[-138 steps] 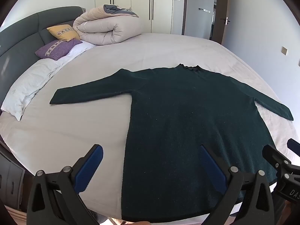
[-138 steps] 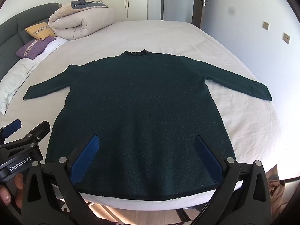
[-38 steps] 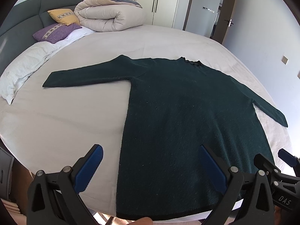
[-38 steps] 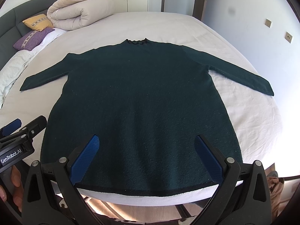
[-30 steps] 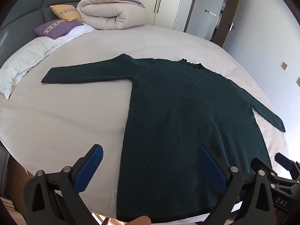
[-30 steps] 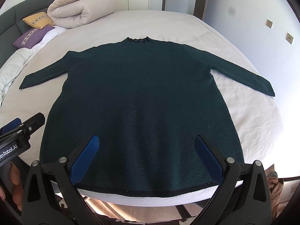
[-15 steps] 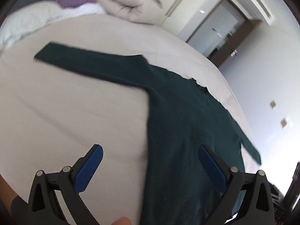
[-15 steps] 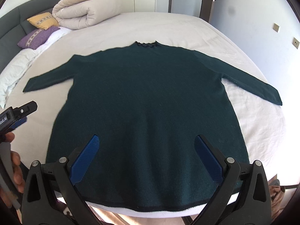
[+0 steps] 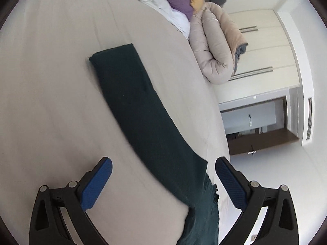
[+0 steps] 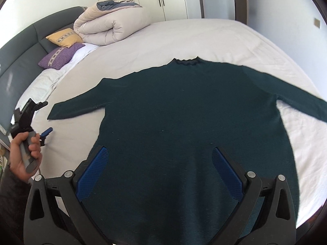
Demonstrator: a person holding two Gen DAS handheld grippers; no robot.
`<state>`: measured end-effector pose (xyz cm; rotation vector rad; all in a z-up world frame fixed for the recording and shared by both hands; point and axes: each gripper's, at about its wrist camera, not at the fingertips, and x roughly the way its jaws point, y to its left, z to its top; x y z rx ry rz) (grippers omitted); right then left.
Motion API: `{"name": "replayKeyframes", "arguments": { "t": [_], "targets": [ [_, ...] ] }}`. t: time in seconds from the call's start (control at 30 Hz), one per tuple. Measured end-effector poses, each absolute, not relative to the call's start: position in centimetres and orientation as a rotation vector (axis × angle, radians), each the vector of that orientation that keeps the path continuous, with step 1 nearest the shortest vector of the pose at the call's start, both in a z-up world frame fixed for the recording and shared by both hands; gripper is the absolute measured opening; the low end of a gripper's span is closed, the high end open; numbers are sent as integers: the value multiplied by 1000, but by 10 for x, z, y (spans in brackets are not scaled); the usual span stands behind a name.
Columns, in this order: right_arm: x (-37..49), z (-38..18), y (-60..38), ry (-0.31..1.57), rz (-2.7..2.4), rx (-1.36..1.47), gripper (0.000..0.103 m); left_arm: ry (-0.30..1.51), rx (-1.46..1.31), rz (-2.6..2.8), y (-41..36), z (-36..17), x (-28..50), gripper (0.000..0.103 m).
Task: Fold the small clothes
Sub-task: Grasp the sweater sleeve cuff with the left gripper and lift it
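Swung my left tongs (image 9: 163, 185) over dark green knit sweater's (image 10: 194, 134) sleeve | both tongs spread, right tongs (image 10: 159, 168) above hem

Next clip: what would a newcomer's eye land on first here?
A dark green sweater spread flat across the pale bed, sleeves out. The left tool, open, points along one sleeve; the right tool is open above the hem. A rolled duvet sits near the headboard.
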<state>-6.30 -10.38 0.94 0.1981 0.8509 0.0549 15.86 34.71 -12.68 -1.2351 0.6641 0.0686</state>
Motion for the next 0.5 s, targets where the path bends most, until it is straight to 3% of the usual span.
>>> {"name": "replayKeyframes", "arguments": {
  "t": [0.23, 0.33, 0.43, 0.5],
  "targets": [
    [-41, -8, -111, 848, 49, 282, 103, 590, -1337, 119, 377, -139, 182, 99],
    [-33, -15, -112, 849, 47, 294, 102, 570, -1392, 150, 389, -143, 193, 94],
    [-28, -20, -114, 847, 46, 298, 102, 572, -1408, 154, 396, -145, 199, 80],
    [-25, -23, -116, 850, 47, 308, 102, 584, -1422, 148, 400, -150, 204, 56]
  ]
}}
